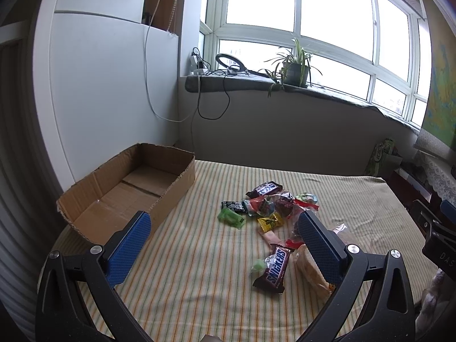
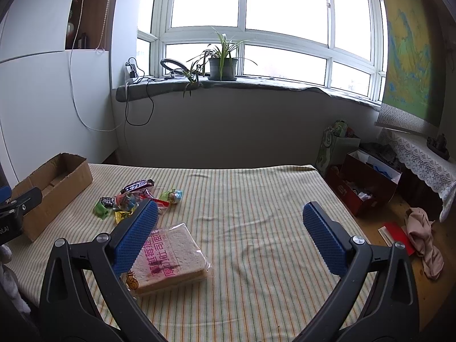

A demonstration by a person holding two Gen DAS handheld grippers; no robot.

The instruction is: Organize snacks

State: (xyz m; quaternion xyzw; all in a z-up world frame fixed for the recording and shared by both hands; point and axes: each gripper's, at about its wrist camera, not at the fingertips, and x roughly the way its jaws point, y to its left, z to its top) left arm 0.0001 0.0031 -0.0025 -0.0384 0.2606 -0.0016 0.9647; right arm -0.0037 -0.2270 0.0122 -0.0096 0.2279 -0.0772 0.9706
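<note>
Both claws stand wide apart and grip nothing: the left gripper (image 1: 225, 222) hovers low in its frame over the striped tablecloth (image 1: 199, 256), its left pad in front of the cardboard box (image 1: 168, 196) that fills the left middle; the right gripper (image 2: 229, 213) hovers at the bottom of its frame above bare cloth; a Snickers bar (image 1: 273, 268) lies between the left claw's pads, lower centre, with a small green candy (image 1: 258, 266) just beside it; a heap of wrapped sweets (image 1: 268, 205) sits at mid-frame beyond; a bagged bread slice (image 2: 171, 256) lies lower left in the right view, partly behind that claw's left pad; a potted plant (image 2: 222, 67) stands on the windowsill, upper centre.
</note>
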